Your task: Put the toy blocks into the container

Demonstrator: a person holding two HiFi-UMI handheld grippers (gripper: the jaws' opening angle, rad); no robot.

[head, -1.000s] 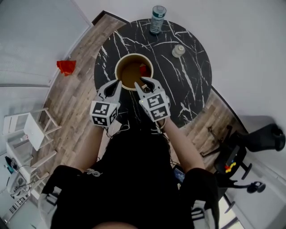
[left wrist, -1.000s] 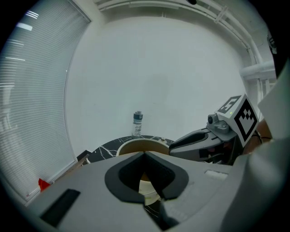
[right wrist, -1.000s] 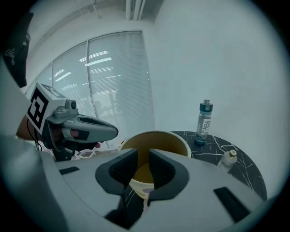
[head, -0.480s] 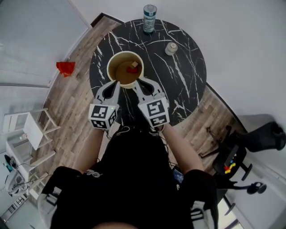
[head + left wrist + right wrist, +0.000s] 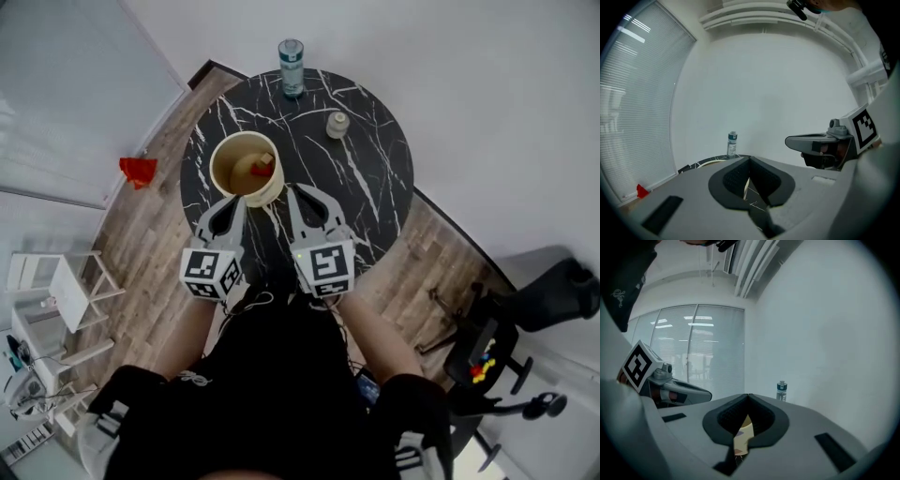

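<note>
A cream round container [image 5: 225,178] stands on the black marble table [image 5: 366,187]. Inside it lie a red block [image 5: 263,158] and a tan block [image 5: 255,172]. My left gripper [image 5: 235,202] is shut and empty, just short of the container's near rim. My right gripper [image 5: 300,194] is shut and empty too, to the right of the container. In the left gripper view the jaws [image 5: 749,160] meet with nothing between them. In the right gripper view the shut jaws [image 5: 748,396] show a sliver of the cream container [image 5: 743,434] through the gap below them.
A water bottle [image 5: 291,54] stands at the table's far edge, and a small lidded jar [image 5: 337,124] sits right of the middle. A red object [image 5: 138,169] lies on the wood floor to the left. An office chair [image 5: 553,291] stands at the right.
My right gripper was open over the container's rim and has since shut. Both grippers have drawn back toward me. A tan block now lies in the container beside the red one.
</note>
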